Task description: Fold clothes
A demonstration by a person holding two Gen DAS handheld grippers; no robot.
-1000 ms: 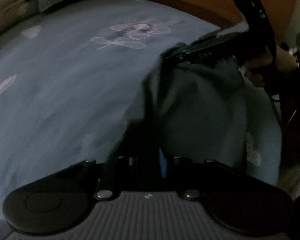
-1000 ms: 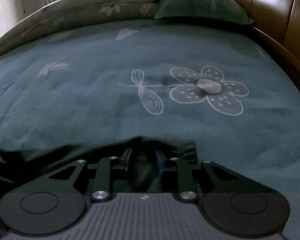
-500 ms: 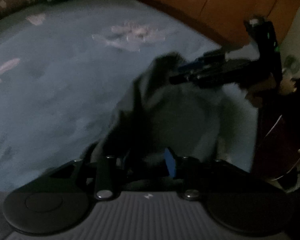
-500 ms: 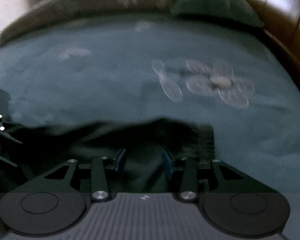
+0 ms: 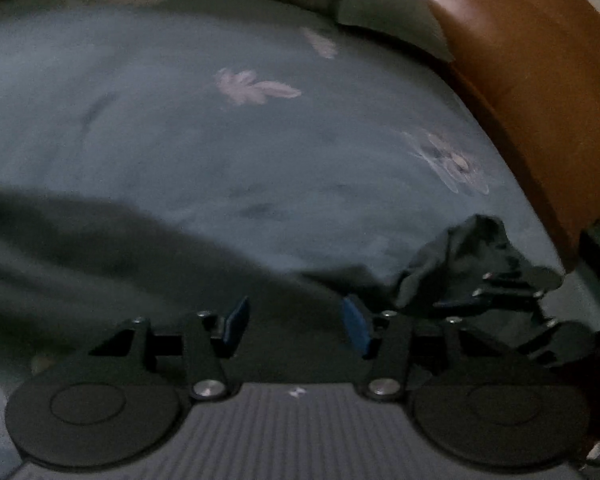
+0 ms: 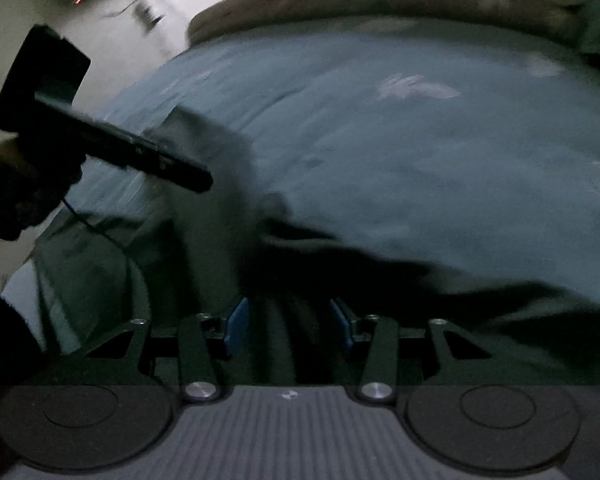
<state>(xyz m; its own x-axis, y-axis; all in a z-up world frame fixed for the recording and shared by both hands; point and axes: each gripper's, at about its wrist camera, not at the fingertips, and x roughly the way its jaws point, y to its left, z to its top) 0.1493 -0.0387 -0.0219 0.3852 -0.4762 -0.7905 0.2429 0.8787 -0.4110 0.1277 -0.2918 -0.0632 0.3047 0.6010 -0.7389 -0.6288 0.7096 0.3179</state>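
Dark garment (image 5: 100, 264) spread low across the near part of the bed (image 5: 260, 152), on the blue flowered sheet, reaching from the far left of the left wrist view to a crumpled heap near the wooden bed board (image 5: 540, 100). Left claw (image 5: 296, 322) wide, blue pads (image 5: 236, 320) well apart, cloth lying under and between them rather than pinched. Right claw (image 6: 288, 320) likewise wide over a dark fold. Seen from the opposite cameras, though, a flap stands raised against the tip of each claw, so whether any edge is caught there cannot be told through the blur. Probably mid-fold, with a layer being laid down or taken up; fits either. To do it well: keep both claws level with each other, so the edge stays straight. Take or leave a single layer only, and keep the sheet below out of the pads. Smooth the heap by the board before any further crease, since bunched cloth will fold crooked. Long axis running side to side, roughly along the near edge of the bed, crosswise to both claws. One end toward the board, the other off to the left. Which end is collar or hem: too dark to tell.
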